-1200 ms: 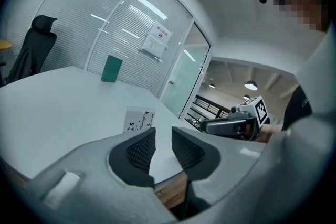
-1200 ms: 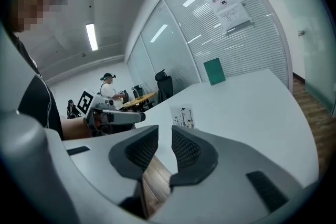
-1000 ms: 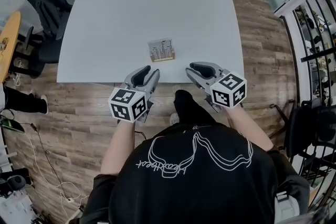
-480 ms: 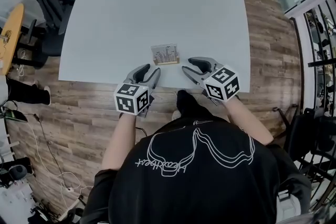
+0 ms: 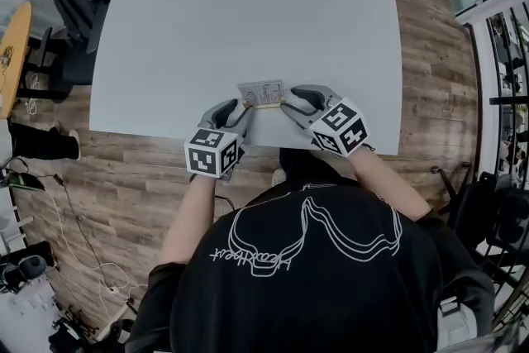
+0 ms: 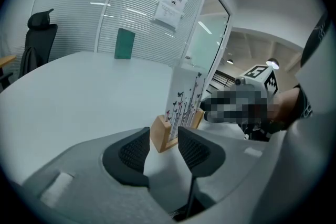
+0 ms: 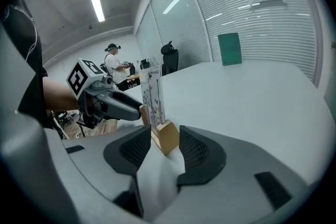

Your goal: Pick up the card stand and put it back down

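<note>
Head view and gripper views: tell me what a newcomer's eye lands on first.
The card stand, a printed card upright in a wooden base, sits close to the near edge of the pale table. The left gripper and right gripper flank it, each with one end of the base between its jaws but not pressed. The right one's jaws are opening.

Nothing legible; the card stand [image 6: 181,107] shows only drawn stems; print on the wall sheet [image 6: 170,6] and script on the shirt [image 5: 331,293] are too small.
</note>
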Demonstrator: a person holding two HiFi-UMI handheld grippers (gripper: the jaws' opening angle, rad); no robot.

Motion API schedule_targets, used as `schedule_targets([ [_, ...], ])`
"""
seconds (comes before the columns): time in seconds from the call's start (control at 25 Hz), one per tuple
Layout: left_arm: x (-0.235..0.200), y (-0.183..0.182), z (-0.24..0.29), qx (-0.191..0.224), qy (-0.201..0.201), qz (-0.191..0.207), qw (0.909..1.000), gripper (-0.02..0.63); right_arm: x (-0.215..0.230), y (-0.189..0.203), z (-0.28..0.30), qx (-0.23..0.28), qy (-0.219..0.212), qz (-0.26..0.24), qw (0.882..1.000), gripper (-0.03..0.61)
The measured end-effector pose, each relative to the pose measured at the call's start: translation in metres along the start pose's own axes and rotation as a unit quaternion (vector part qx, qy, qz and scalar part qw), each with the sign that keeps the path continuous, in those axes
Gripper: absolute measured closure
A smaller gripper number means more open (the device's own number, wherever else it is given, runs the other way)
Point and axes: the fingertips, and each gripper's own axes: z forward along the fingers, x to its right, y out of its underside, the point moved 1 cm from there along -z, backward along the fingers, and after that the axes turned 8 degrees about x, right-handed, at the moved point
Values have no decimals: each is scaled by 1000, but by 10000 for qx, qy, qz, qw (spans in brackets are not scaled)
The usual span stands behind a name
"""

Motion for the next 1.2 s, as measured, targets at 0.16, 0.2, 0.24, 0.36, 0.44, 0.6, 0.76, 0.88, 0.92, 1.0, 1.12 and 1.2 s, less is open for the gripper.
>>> schedule_targets([
  [0.16, -3, 1, 5, -25, 1, 15, 10000, 456, 1, 2, 10, -82, -30, -92, 9999, 402],
  [0.2, -3, 1, 5, -33, -7, 55, 10000, 456, 0, 4, 11, -117, -41, -128, 9998, 403],
  [0.24, -3, 1, 6, -34, -15, 95, 9999, 456, 1, 5, 13, -147, -53, -140, 9998, 407],
  [0.36, -2, -1, 9, -33, 69, 129, 9999, 456, 3, 4, 15, -161, -77, -114, 9998, 419],
  [0.44, 1, 1, 11, -58, 166, 126, 9998, 456, 4, 3, 17, -158, -88, -169, 9997, 422],
  [0.6, 5, 5, 12, -89, 203, 131, 9997, 460, 3, 4, 17, -151, -139, -240, 9995, 443],
  [0.76, 1, 5, 12, -92, 149, 63, 9998, 498, 3, 4, 17, -144, -149, -249, 9995, 446],
  [0.88, 0, 5, 11, -70, 135, 35, 9999, 506, 3, 4, 17, -126, -140, -231, 9996, 446],
  [0.92, -1, 5, 11, -65, 123, 42, 9999, 508, 3, 3, 17, -122, -138, -225, 9996, 448],
  [1.0, 0, 5, 11, -69, 107, 55, 9999, 509, 3, 4, 17, -119, -137, -223, 9996, 448],
  [1.12, 1, 6, 12, -102, 109, 79, 9999, 511, 4, 4, 16, -139, -151, -264, 9994, 449],
  [1.2, 0, 6, 12, -131, 99, 106, 9998, 511, 4, 4, 17, -159, -158, -298, 9993, 449],
])
